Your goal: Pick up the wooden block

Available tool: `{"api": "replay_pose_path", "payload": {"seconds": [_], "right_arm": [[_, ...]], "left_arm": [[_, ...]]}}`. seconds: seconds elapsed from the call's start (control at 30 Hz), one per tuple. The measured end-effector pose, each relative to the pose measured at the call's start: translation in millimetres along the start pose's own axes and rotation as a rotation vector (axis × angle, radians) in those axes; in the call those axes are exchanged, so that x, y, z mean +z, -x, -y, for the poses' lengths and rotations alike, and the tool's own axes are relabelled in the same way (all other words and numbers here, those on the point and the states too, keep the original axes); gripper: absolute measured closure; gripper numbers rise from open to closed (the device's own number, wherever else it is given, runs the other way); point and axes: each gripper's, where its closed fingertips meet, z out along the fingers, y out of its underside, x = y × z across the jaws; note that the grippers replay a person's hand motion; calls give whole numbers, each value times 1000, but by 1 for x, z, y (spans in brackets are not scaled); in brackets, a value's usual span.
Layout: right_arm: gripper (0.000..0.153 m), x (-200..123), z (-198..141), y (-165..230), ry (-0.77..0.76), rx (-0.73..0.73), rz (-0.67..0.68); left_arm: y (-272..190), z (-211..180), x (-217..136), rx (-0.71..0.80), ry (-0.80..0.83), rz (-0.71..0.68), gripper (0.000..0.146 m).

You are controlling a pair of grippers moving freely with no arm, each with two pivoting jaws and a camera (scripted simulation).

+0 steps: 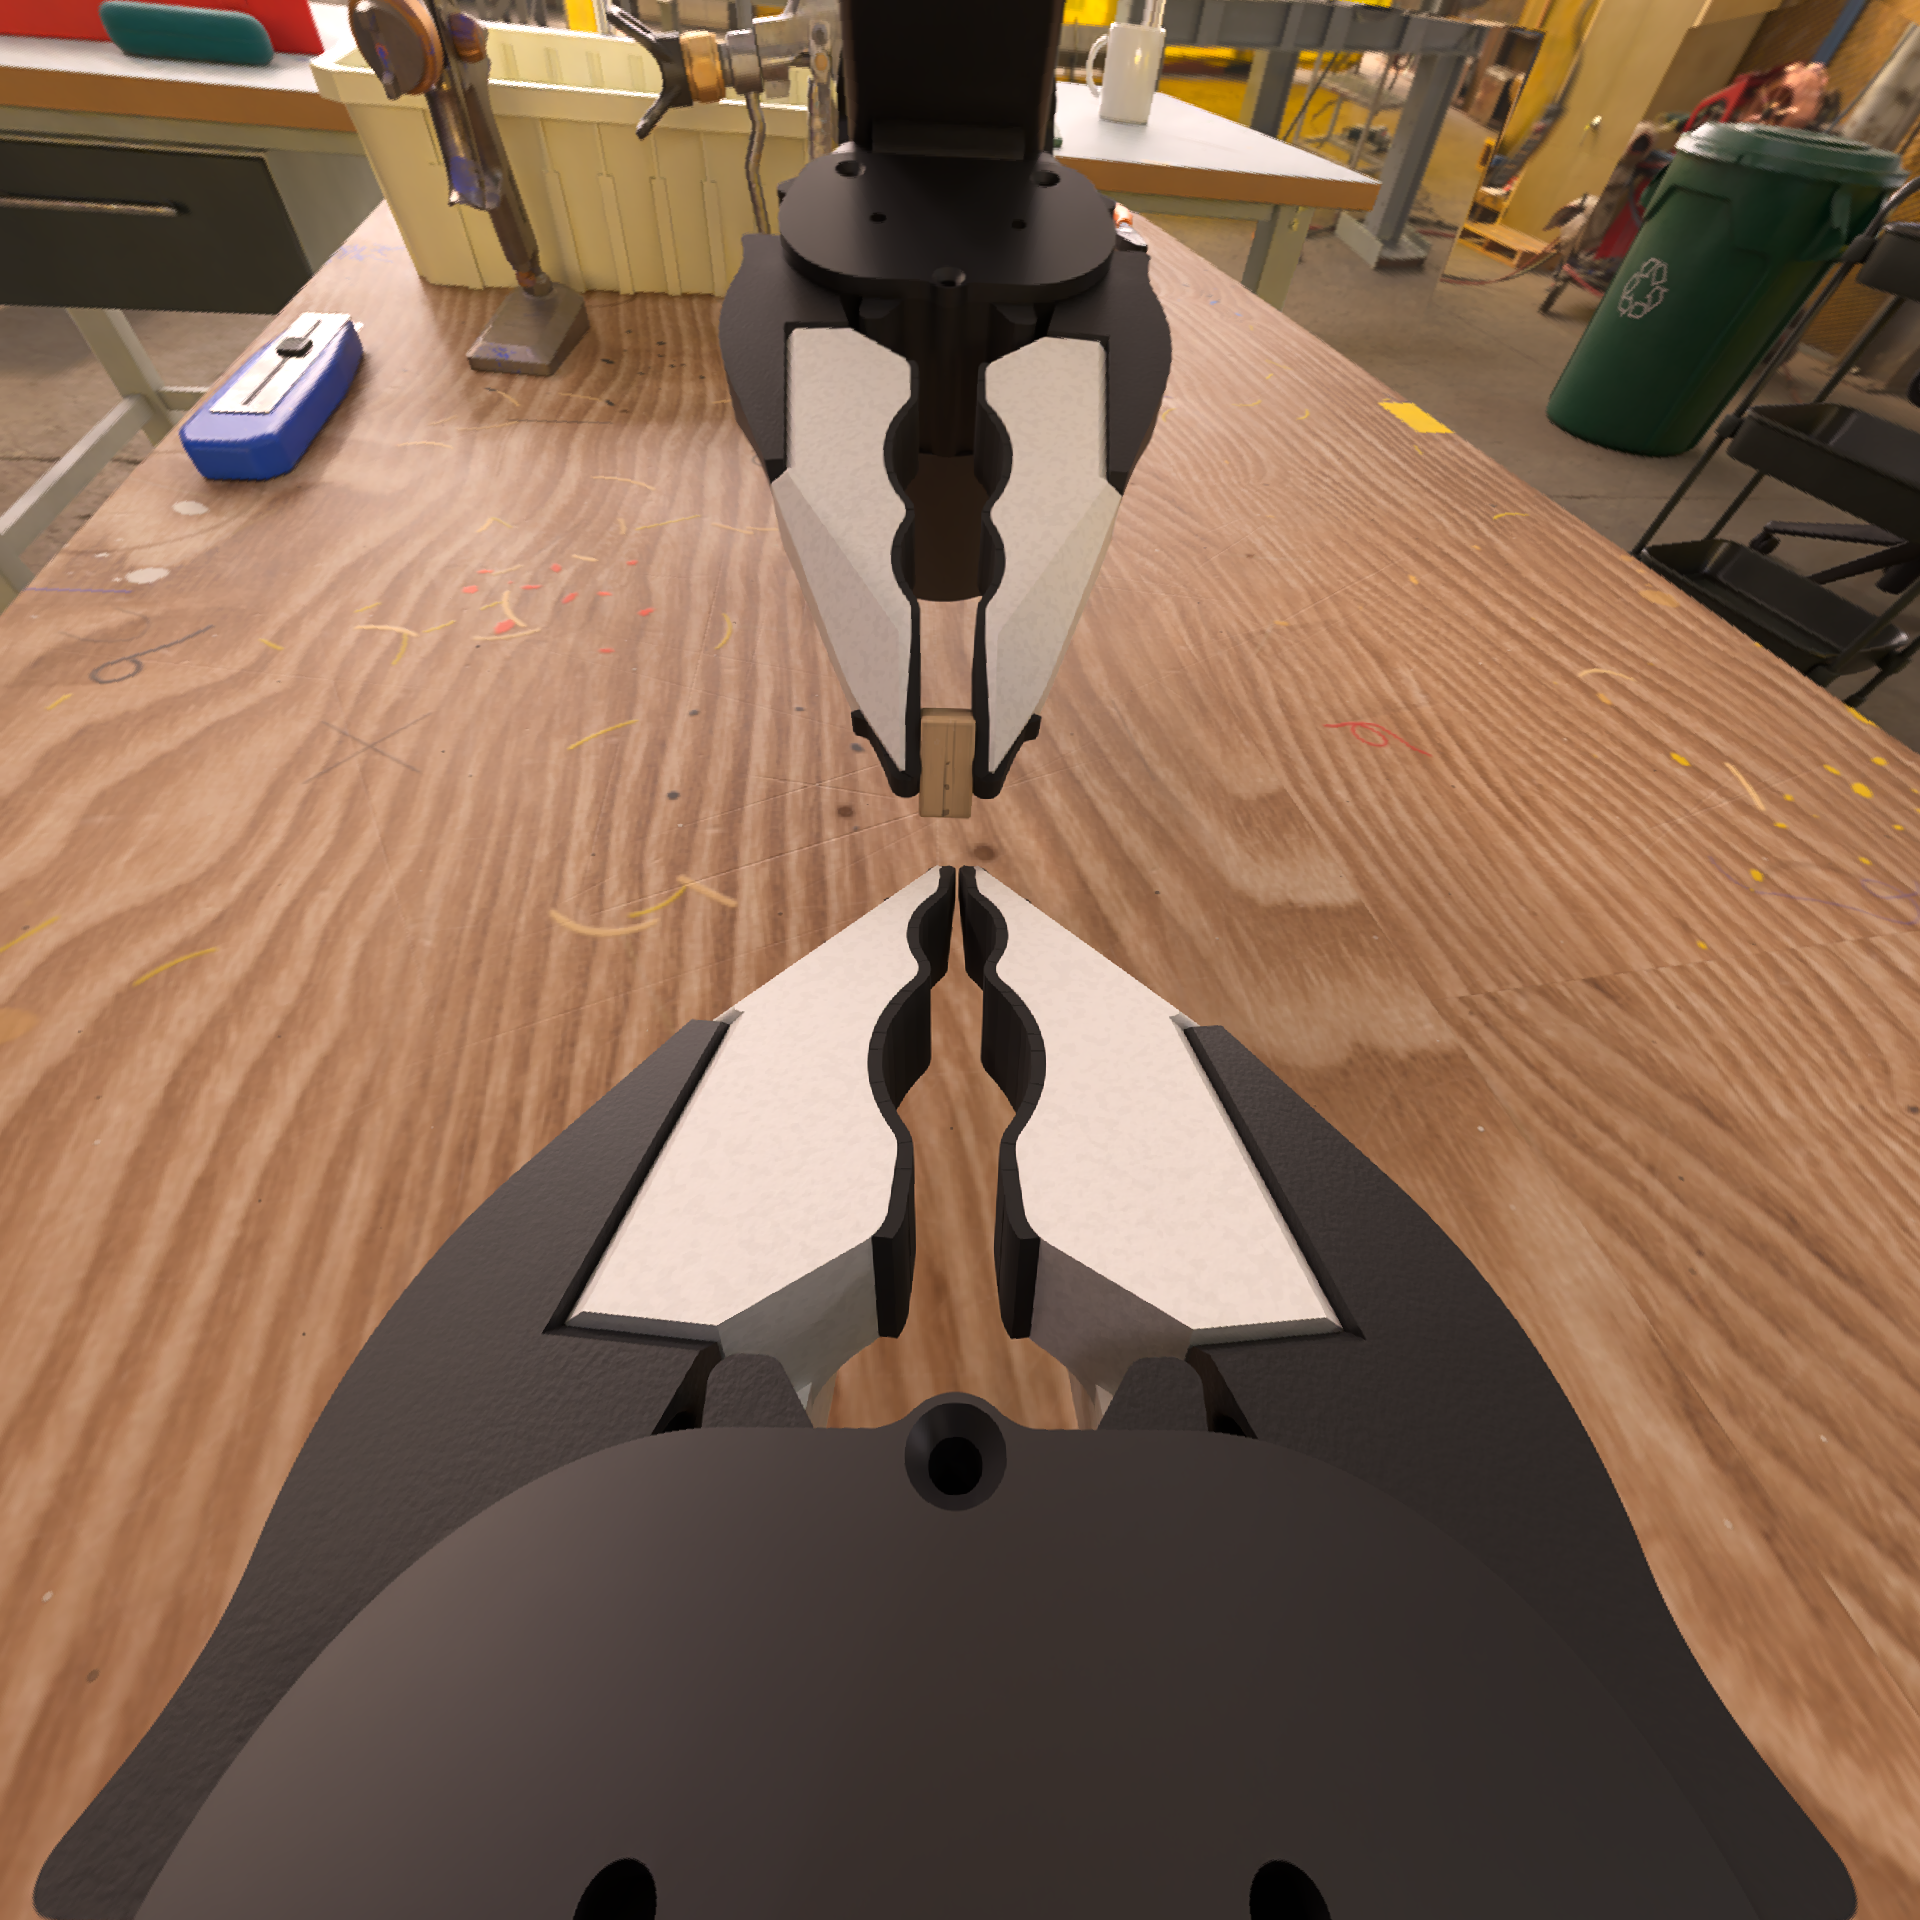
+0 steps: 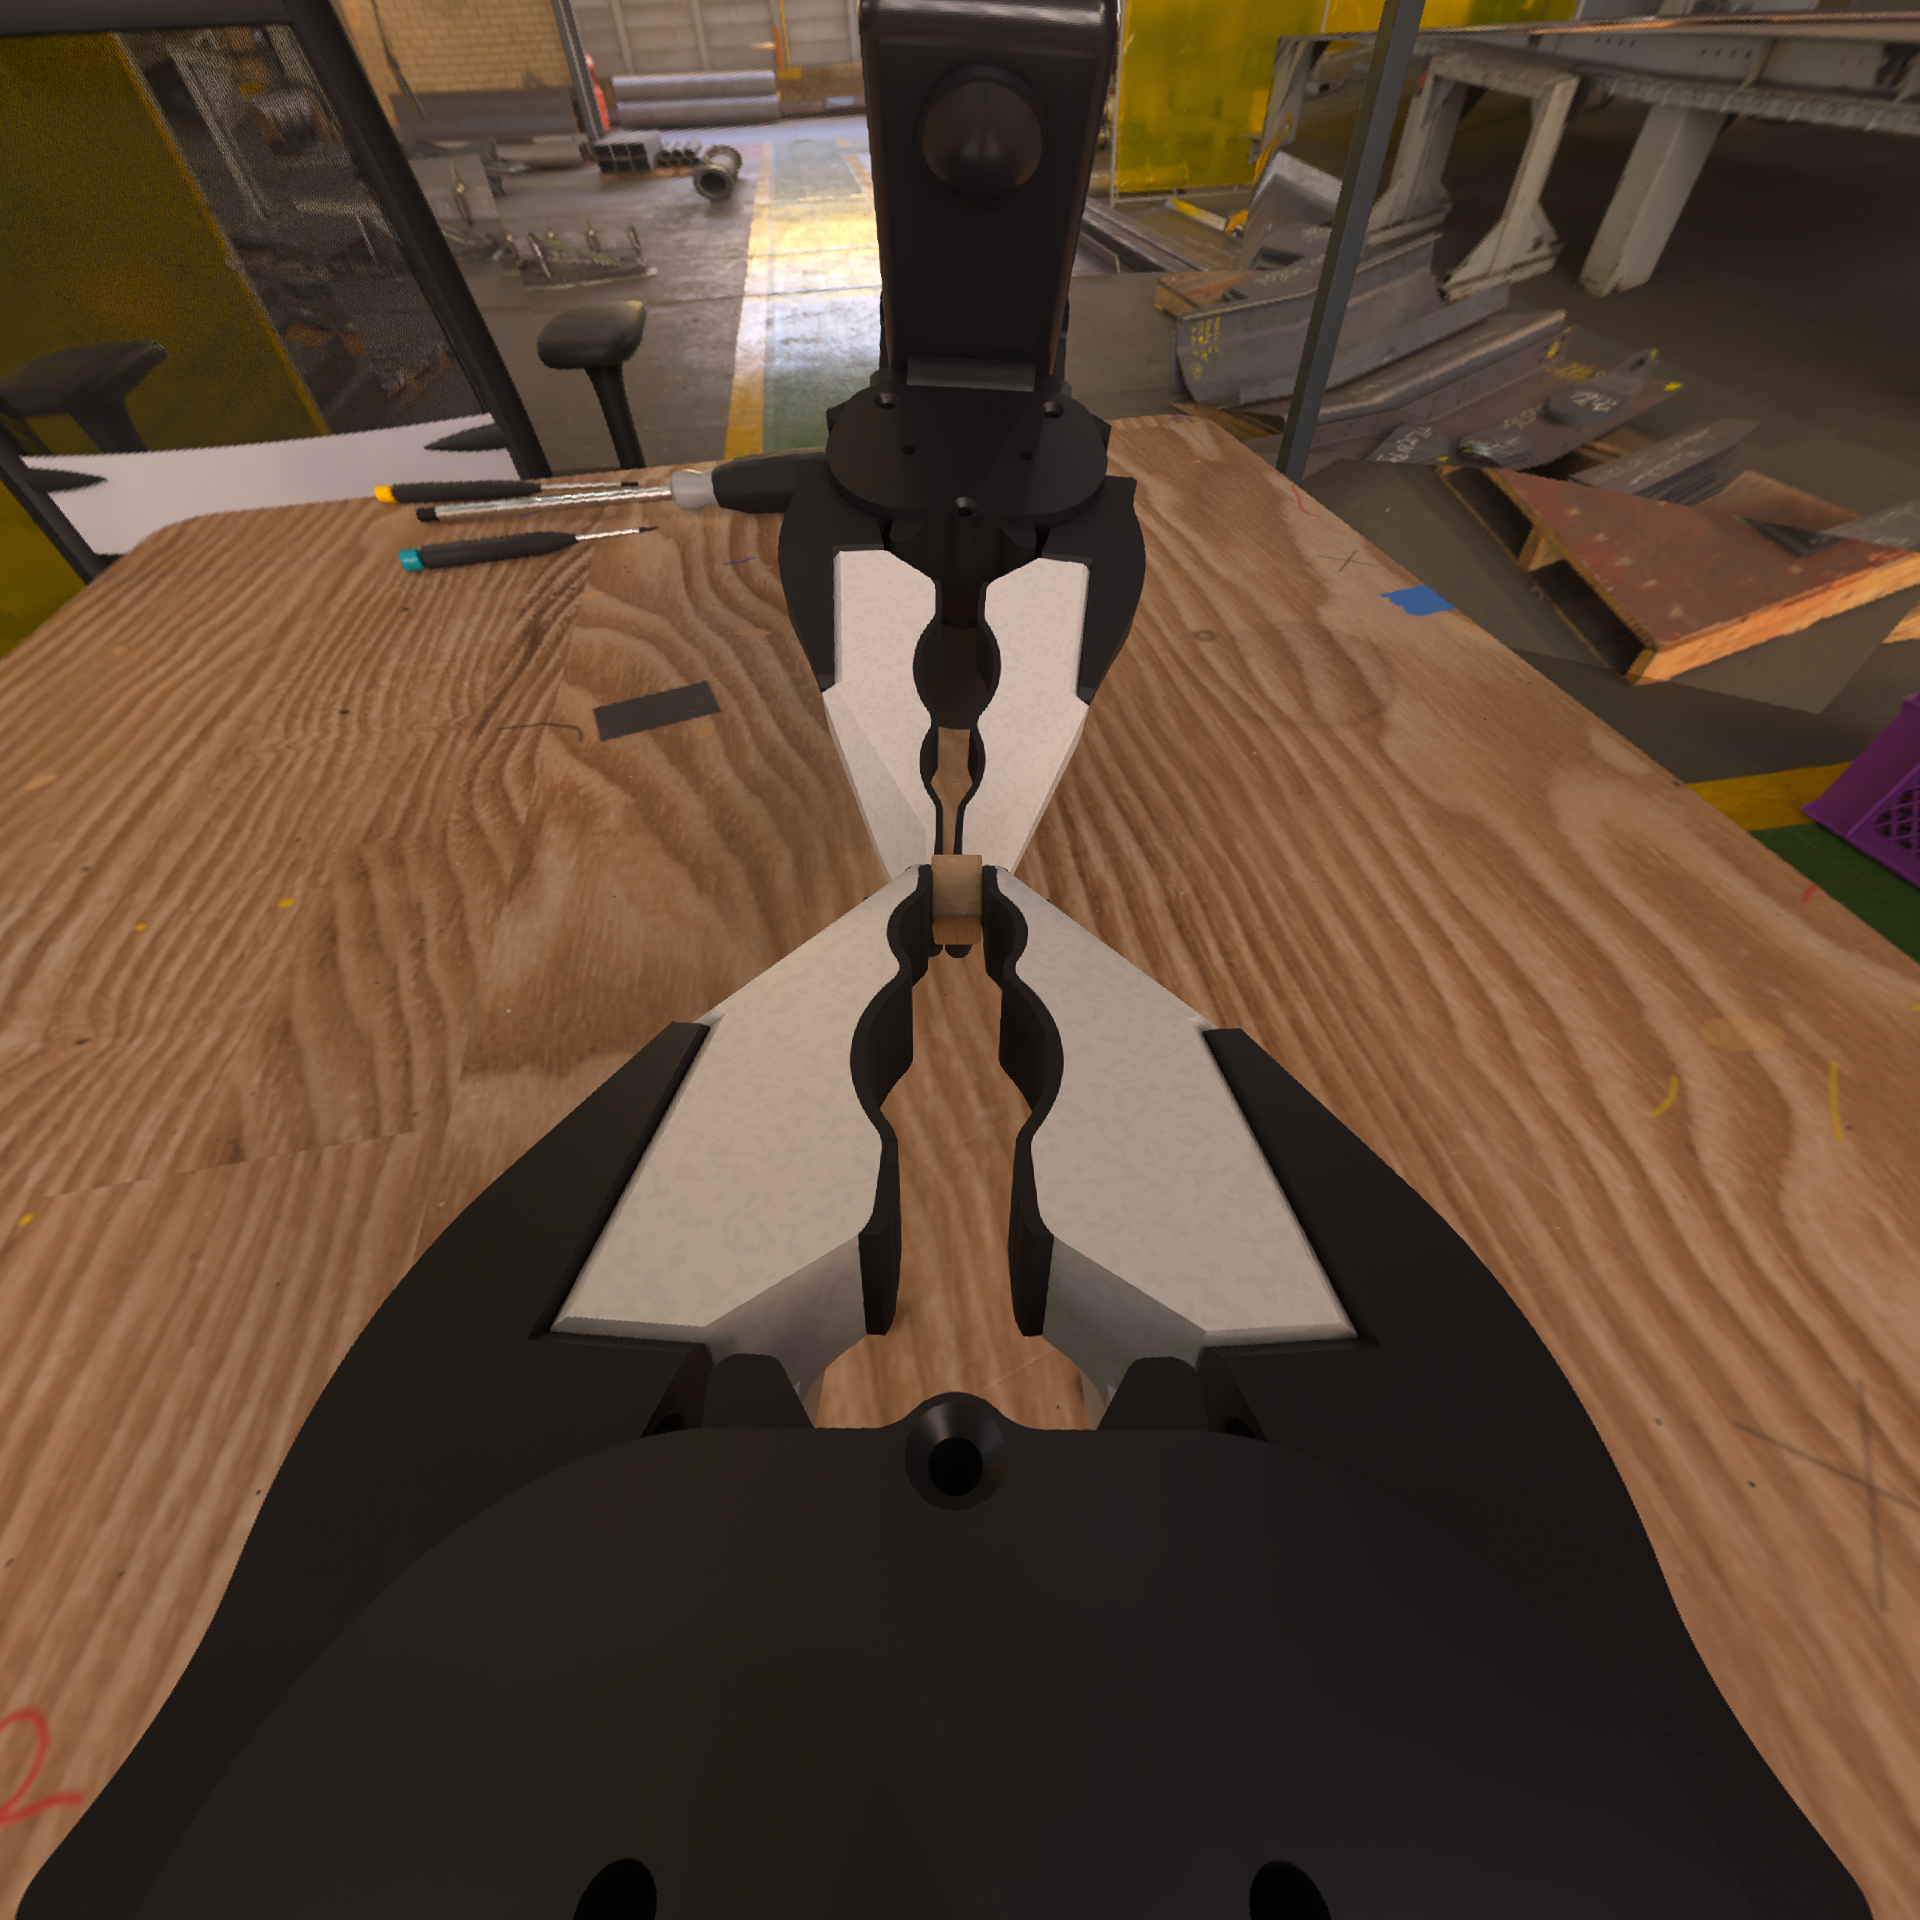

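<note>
Clearly the wooden block (image 2: 956, 900) sits pinched between the tips of the right claw (image 2: 956, 914), a small pale piece standing taller than it is wide. From the left wrist view the same block (image 1: 945, 762) shows at the far claw's tips (image 1: 945, 774), its lower end poking just below them and seemingly a little clear of the bench (image 1: 416, 935), though how far off the surface it is I cannot tell.

The left claw (image 1: 954, 878) faces it head-on, just short of the block and not touching it, its tips drawn together on nothing.

My judgement: the grasp is made and the lift is the step in hand. The next move calls for a straight rise with the squeeze held firm, since the block is caught only at the very tips and could twist or slip out.

Counted outward: one wooden block, two claws. Beyond the right claw and to its side, as the left one sees it, lie one blue utility knife (image 1: 275, 400), one cream bin (image 1: 582, 156) holding tools, and one white mug (image 1: 1132, 68) on a further table. Off the bench stands one green recycling bin (image 1: 1714, 301). Behind the left claw, as the right one sees it, lie three screwdrivers (image 2: 520, 545) and one dark flat patch (image 2: 655, 710).
</note>
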Motion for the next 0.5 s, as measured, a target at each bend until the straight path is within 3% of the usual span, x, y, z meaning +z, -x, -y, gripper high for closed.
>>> {"api": "replay_pose_path", "payload": {"seconds": [0.5], "right_arm": [[144, 1, 0, -4, 3, 25, -23]], "left_arm": [[3, 0, 0, -33, -1, 1, 146]]}}
